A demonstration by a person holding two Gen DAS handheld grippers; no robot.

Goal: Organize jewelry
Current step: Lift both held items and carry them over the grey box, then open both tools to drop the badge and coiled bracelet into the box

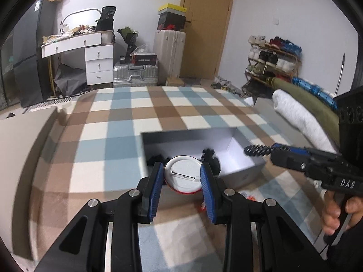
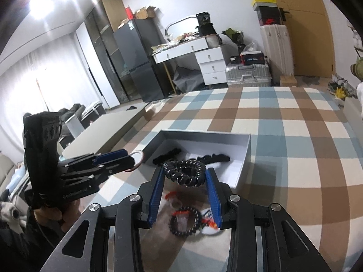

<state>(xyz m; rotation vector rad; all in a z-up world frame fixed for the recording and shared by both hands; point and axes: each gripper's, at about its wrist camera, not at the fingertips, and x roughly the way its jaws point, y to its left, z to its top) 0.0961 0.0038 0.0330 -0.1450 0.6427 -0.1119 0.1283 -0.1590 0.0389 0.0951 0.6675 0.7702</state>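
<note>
A: We've got a thing in each gripper. The left gripper (image 1: 182, 176) is clamped on the badge (image 1: 183, 174), pads on its two edges, white pin-back facing us with the pin running across from pad to pad. The right gripper (image 2: 185, 176) is closed on the coil tie (image 2: 185, 172), a black spiral loop pinched between the blue pads.

B: And the box (image 2: 247, 158)?

A: Straight ahead of both, open side up on the checked blanket (image 2: 295, 136). In the left wrist view the badge hangs just over the near wall, so we judge the left is a touch nearer the drop. The right one's tie sits over the near edge too, just above the white floor inside.

B: So the move is forward and down for both?

A: That's our reading: forward along the fingers, then let go. The box's long side runs across our view, so there's room for both side by side. Dark pieces (image 2: 213, 157) already lie inside, towards the back.

B: Anything left on the blanket?

A: A dark bead bracelet (image 2: 185, 221) and some blurred red-and-white bits under the right gripper, near us, outside the box.

B: The room?

A: A bedroom: we're over a bed, with a white desk (image 1: 77, 43), suitcases (image 1: 135, 73) and a wooden door (image 1: 204, 27) beyond. The blanket is soft, so the box may shift if we bump its wall.
</note>
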